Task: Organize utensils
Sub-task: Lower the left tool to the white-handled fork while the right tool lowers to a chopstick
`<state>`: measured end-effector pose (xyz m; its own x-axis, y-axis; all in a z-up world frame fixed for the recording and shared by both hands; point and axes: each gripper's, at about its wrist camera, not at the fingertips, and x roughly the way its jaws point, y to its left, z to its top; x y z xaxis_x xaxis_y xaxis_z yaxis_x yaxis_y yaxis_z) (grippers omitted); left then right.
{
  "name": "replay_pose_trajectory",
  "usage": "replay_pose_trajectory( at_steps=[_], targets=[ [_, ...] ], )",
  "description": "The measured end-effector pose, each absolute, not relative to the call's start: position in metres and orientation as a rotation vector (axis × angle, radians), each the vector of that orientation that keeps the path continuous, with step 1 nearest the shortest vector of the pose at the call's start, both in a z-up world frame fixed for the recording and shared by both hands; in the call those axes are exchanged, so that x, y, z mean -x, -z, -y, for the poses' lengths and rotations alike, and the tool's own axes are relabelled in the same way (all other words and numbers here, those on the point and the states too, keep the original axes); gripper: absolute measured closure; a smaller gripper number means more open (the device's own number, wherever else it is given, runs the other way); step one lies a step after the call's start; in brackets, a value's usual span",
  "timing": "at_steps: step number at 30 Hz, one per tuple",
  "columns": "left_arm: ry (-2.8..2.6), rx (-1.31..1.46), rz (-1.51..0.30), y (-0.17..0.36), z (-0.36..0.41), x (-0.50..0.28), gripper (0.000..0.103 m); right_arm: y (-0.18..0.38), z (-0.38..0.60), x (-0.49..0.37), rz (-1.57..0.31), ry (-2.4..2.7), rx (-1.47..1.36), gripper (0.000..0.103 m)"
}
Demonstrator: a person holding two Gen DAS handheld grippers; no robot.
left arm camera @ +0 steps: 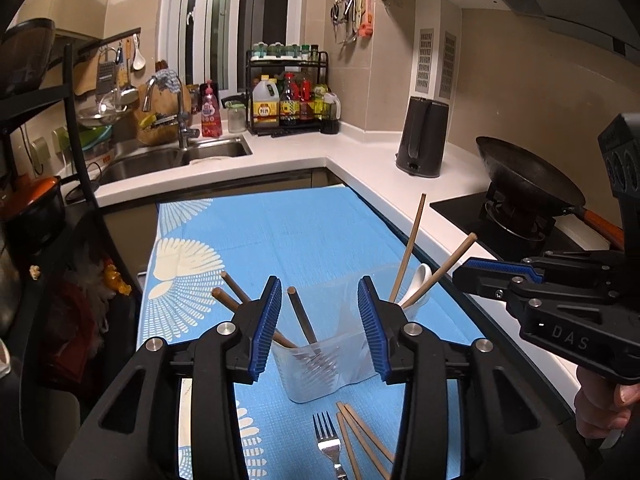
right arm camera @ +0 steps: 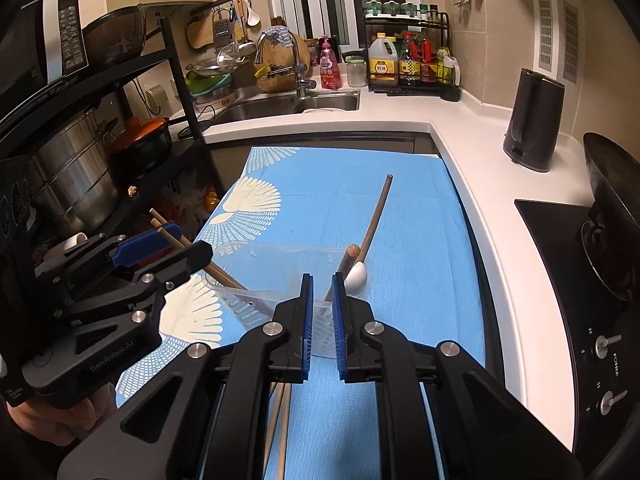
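A clear plastic utensil holder [left arm camera: 320,376] [right arm camera: 280,256] stands on the blue mat [left arm camera: 280,232]. My left gripper [left arm camera: 319,320] [right arm camera: 172,248] is open over its near end, pads on either side of a dark chopstick [left arm camera: 302,316] without touching it. Two more chopsticks [left arm camera: 226,294] lean out to the left. The far end holds two chopsticks [left arm camera: 408,248] and a white spoon [left arm camera: 420,280] [right arm camera: 356,276]. My right gripper [right arm camera: 321,308] [left arm camera: 464,274] hovers over the holder, its pads a narrow slit apart with nothing between them. A fork [left arm camera: 329,440] and loose chopsticks [left arm camera: 360,436] [right arm camera: 280,420] lie on the mat.
A dark kettle [left arm camera: 422,136] stands on the white counter to the right. A wok [left arm camera: 524,176] sits on the stove [right arm camera: 580,280]. The sink [left arm camera: 172,156] and a bottle rack [left arm camera: 288,92] are at the back. A black shelf with pots [right arm camera: 80,184] borders the mat's left side.
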<state>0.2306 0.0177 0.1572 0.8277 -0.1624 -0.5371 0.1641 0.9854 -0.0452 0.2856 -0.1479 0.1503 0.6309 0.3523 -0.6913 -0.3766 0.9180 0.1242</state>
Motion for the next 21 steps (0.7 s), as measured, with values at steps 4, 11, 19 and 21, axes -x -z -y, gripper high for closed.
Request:
replay_pose_trajectory(
  at_steps=[4,11,19,21],
  targets=[
    [0.161,0.004,-0.54,-0.167,-0.02,-0.213,0.063,-0.156,0.152,-0.274,-0.773,-0.411,0.033,0.091],
    [0.141,0.022,-0.494,-0.172,-0.027,-0.166,0.064,-0.169,0.166,-0.236,-0.72,-0.405,0.026,0.091],
    [0.111,0.118,-0.565,-0.106,-0.04,-0.113,0.079,-0.12,0.182,-0.176,-0.714,-0.415,-0.03,0.09],
    [0.092,0.121,-0.592,-0.081,-0.038,-0.104,0.079,-0.095,0.182,-0.162,-0.738,-0.415,-0.046,0.09]
  ],
)
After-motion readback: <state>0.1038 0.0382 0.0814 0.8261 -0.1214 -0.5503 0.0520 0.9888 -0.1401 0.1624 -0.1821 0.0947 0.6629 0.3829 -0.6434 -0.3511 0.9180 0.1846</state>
